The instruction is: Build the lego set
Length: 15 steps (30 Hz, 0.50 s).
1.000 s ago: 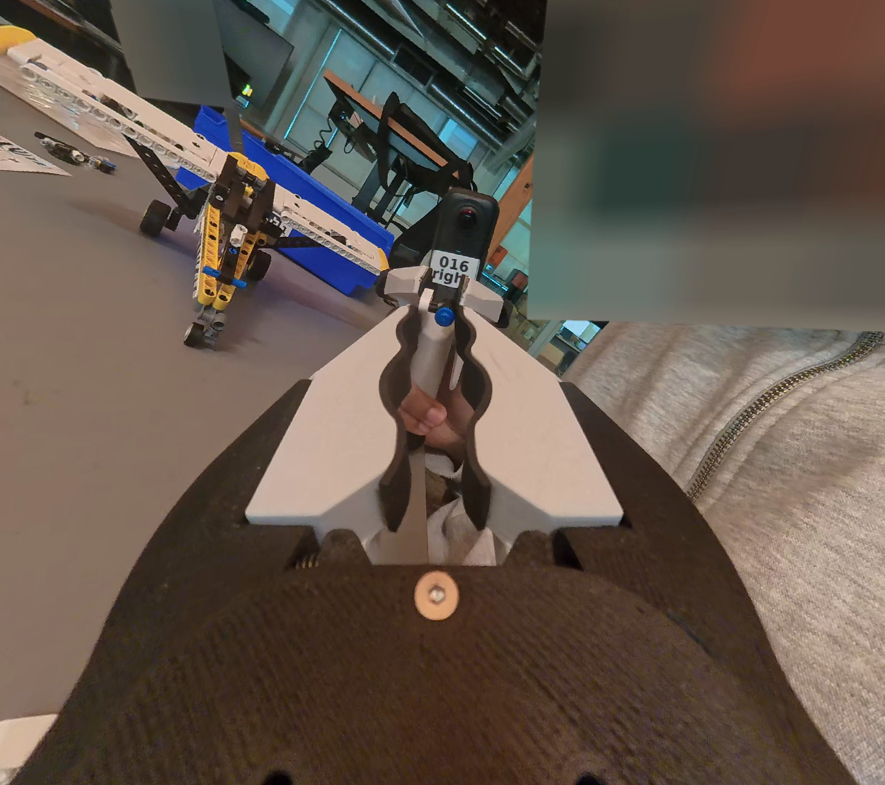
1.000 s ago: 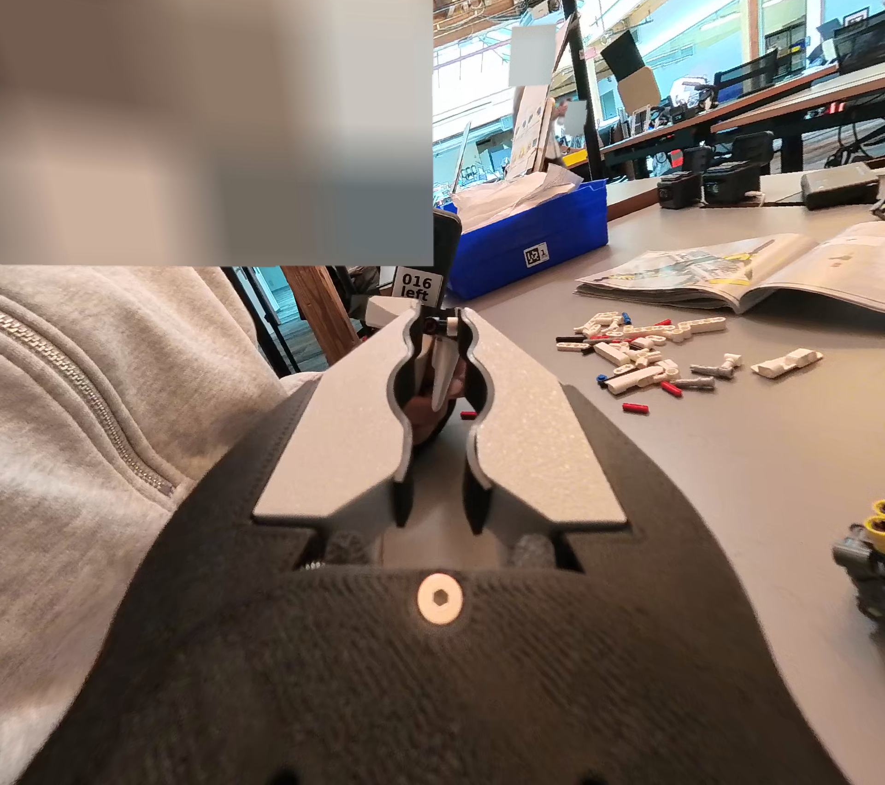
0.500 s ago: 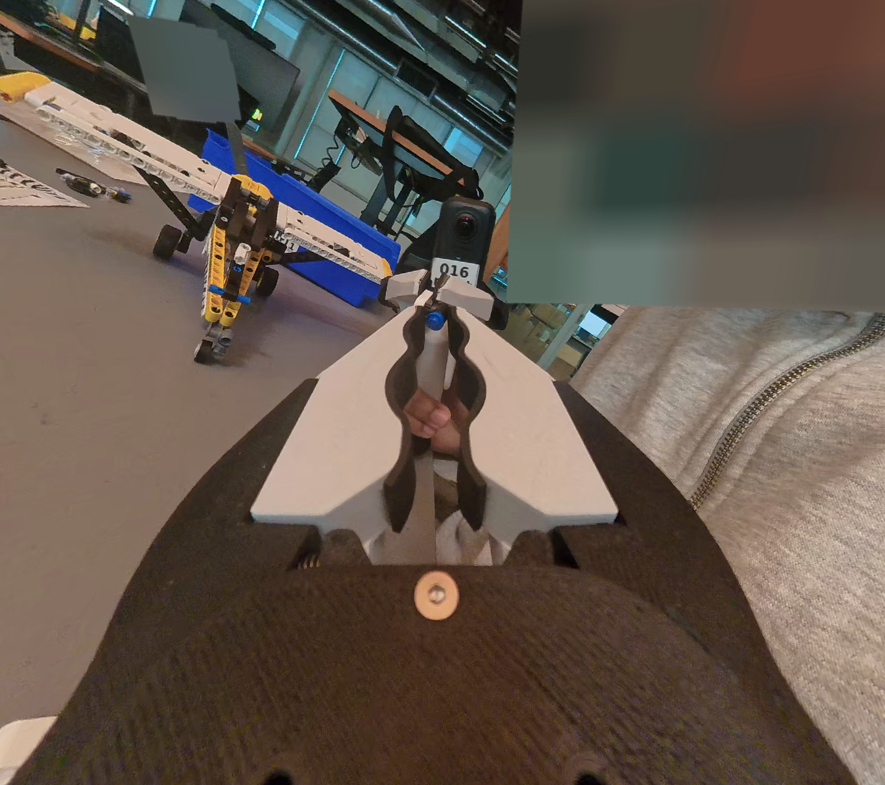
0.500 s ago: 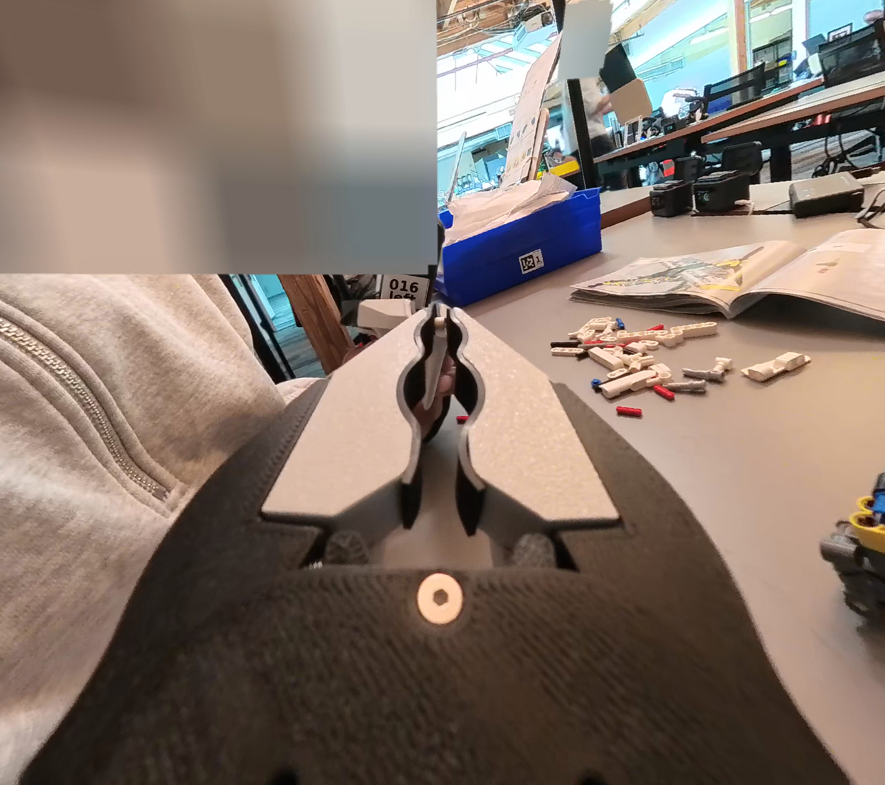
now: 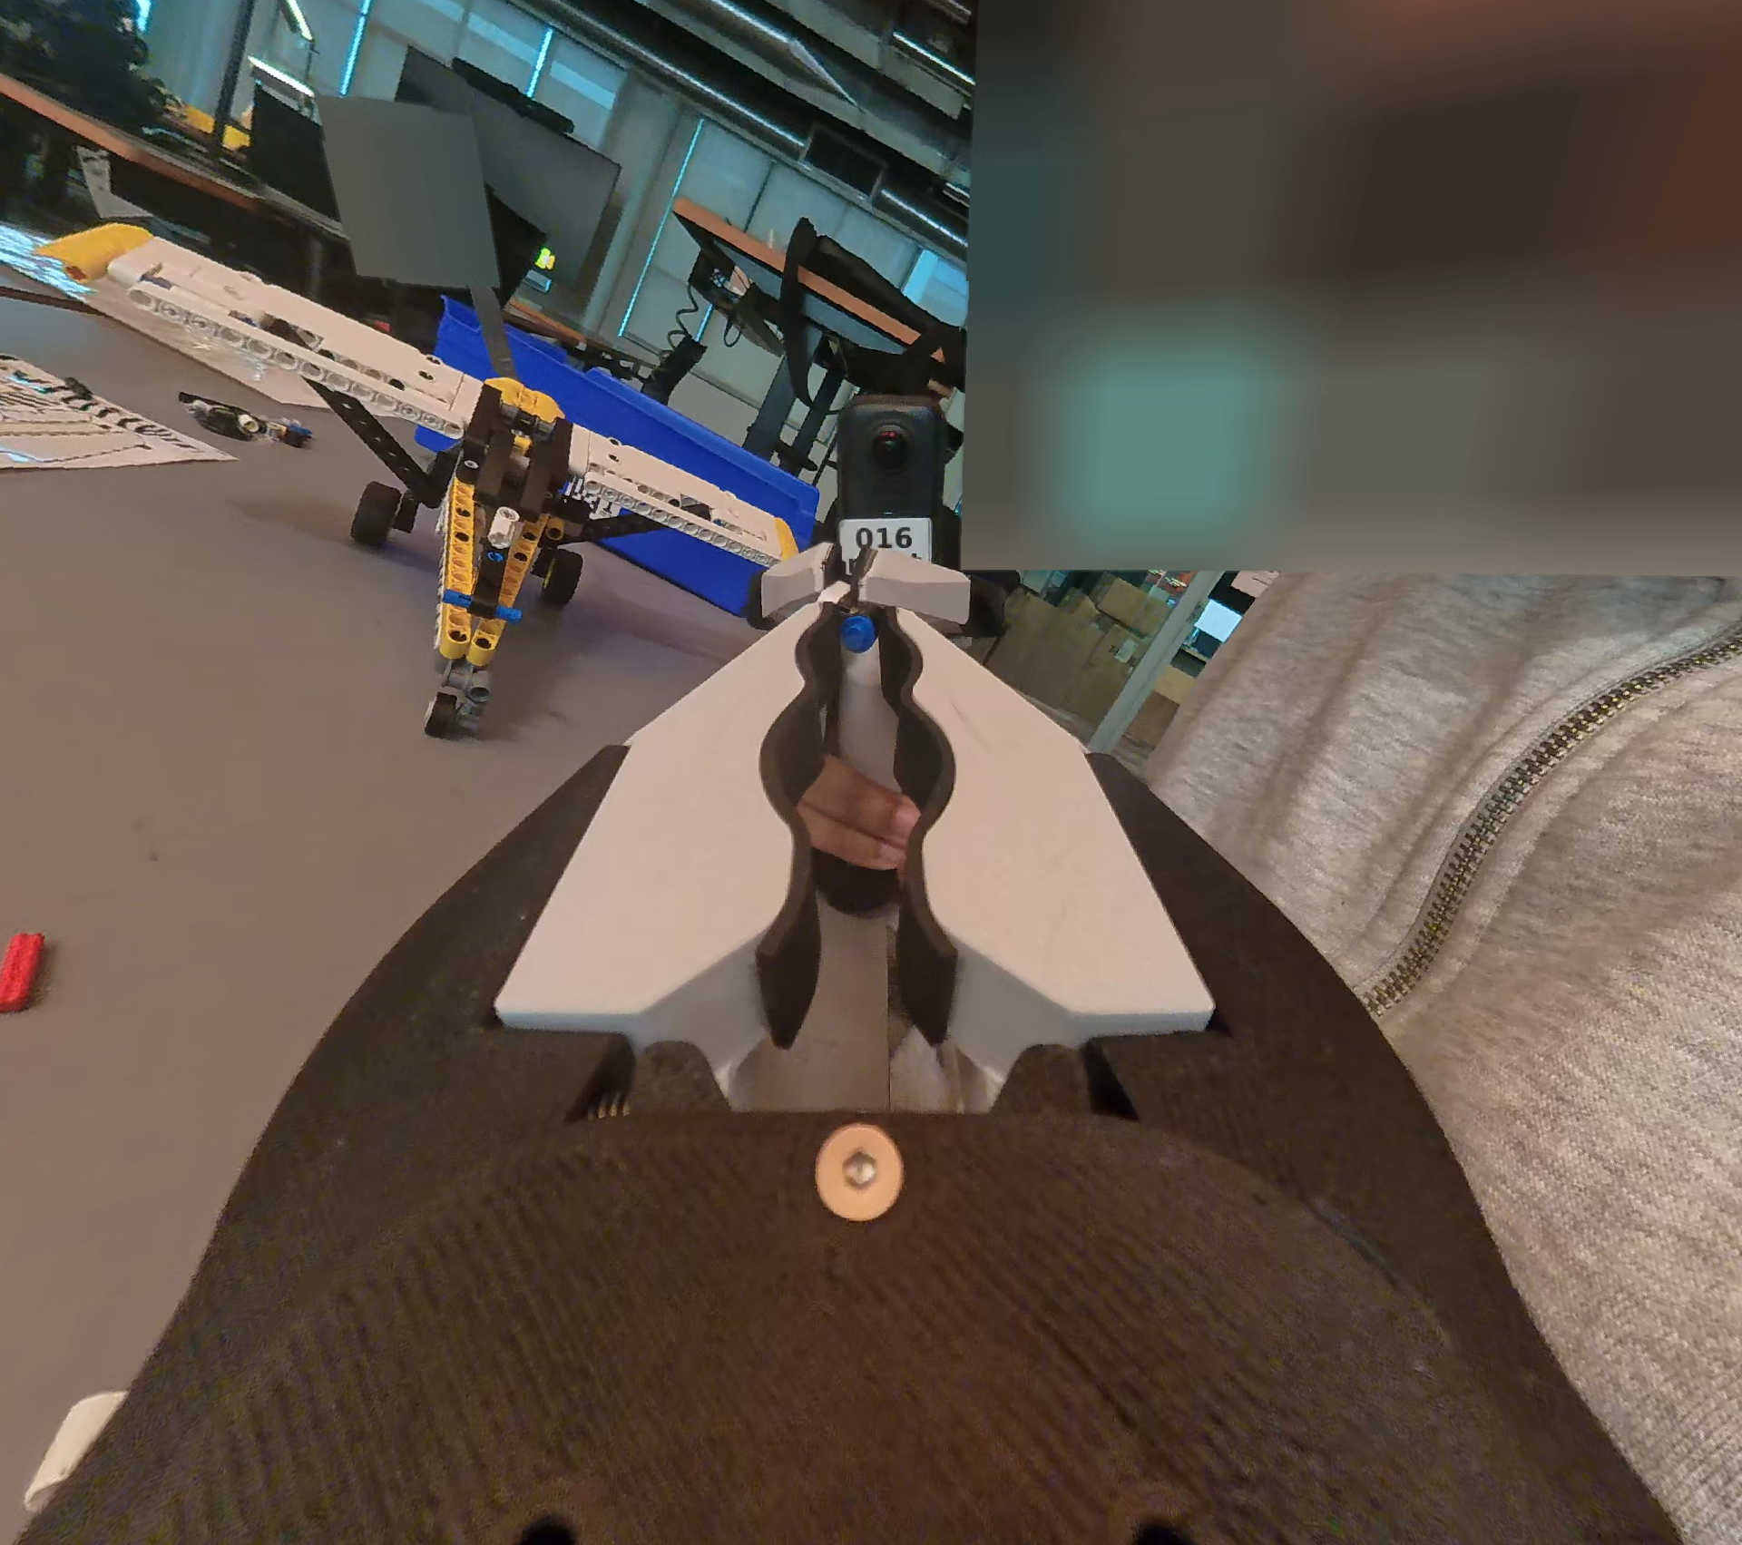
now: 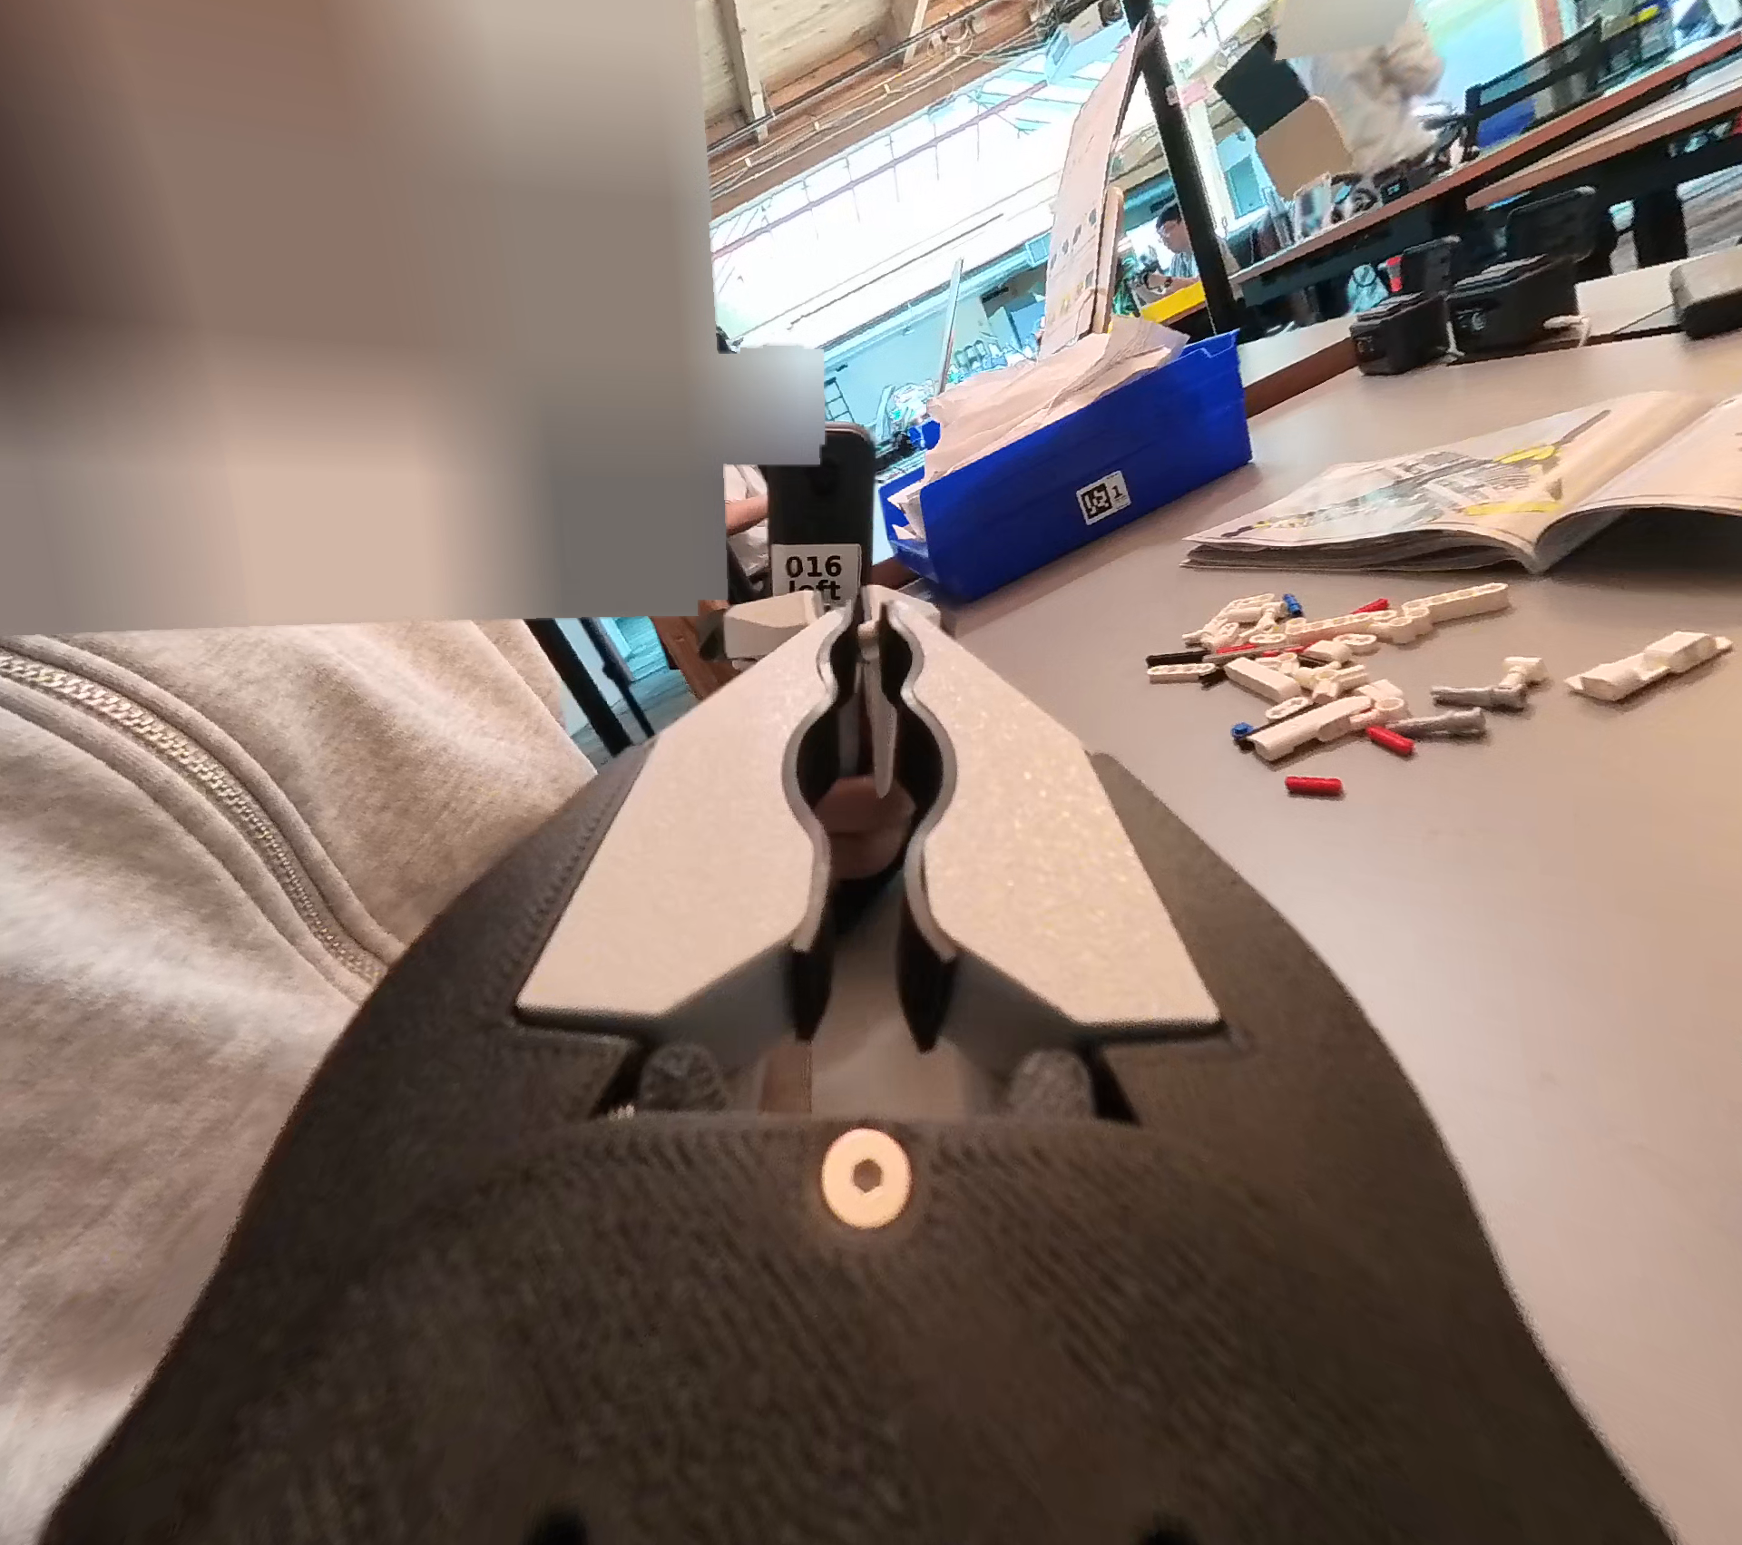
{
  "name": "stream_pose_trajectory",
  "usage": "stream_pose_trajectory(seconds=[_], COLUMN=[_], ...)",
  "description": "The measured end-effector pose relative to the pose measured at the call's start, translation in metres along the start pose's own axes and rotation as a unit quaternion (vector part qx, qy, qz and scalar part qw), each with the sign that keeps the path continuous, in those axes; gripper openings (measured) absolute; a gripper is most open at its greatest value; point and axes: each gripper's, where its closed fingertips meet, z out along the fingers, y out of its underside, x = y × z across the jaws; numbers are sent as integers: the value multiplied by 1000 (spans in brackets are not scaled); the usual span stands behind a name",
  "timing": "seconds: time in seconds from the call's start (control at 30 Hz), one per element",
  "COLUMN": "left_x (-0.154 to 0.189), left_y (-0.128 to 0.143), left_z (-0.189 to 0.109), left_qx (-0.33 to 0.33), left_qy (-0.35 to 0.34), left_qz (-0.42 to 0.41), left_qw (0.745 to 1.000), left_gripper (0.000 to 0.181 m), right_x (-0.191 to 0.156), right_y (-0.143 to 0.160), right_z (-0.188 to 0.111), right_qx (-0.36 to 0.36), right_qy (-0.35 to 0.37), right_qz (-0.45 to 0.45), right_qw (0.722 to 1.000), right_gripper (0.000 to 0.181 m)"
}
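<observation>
My left gripper (image 5: 856,616) is shut on an upright white lego piece (image 5: 862,708) with a blue pin (image 5: 856,633) at its top. My right gripper (image 6: 862,621) faces it tip to tip and is shut on the same white piece (image 6: 883,708). It also shows in the left wrist view (image 5: 862,584). Both are held in the air at the table's near edge, in front of a person's grey zip sweater (image 5: 1461,934). A half-built yellow, black and white lego plane (image 5: 490,501) stands on the grey table (image 5: 188,746), far left of the grippers.
A pile of loose white, grey and red lego parts (image 6: 1320,670) and an open instruction booklet (image 6: 1470,491) lie to the right. A blue bin (image 6: 1065,491) of papers stands behind. A red part (image 5: 21,970) lies at the left edge. My two grippers' fingertips are within a few centimetres of each other.
My right gripper was open around the white piece and has shut on it. Both grippers drew closer together, and the left kept its hold.
</observation>
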Motion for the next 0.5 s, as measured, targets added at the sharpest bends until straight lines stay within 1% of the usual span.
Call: stream_pose_trajectory(seconds=[0.2, 0.27, 0.3, 0.33, 0.4, 0.43, 0.5], left_x=[5, 4, -3, -12, -1, 0, -4], left_y=[-1, 0, -1, -3, -8, -8, -10], left_z=[0, 0, 0, -1, -2, -3, -5], left_qx=[3, 2, 4, 9, 21, 23, 33], left_qy=[14, 12, -14, -42, -13, -14, -31], left_qz=[5, 6, 5, 5, 15, 22, 32], left_qw=[1000, 1000, 1000, 999, 1000, 999, 998], left_gripper=[2, 1, 0, 0, 0, 0, 0], right_x=[0, -1, -10, -21, -23, -22, -15], right_y=[5, 5, 8, 17, 38, 39, 23], right_z=[1, 1, 3, 9, 22, 24, 17], right_qx=[-16, -20, -30, -56, -112, -114, -67], right_qy=[-7, -3, -29, -59, -41, -27, -9], right_qz=[21, 13, 1, 3, 1, -17, -24], right_qw=[1000, 1000, 999, 997, 993, 993, 997], right_gripper=[2, 1, 2, 2, 2, 2, 2])
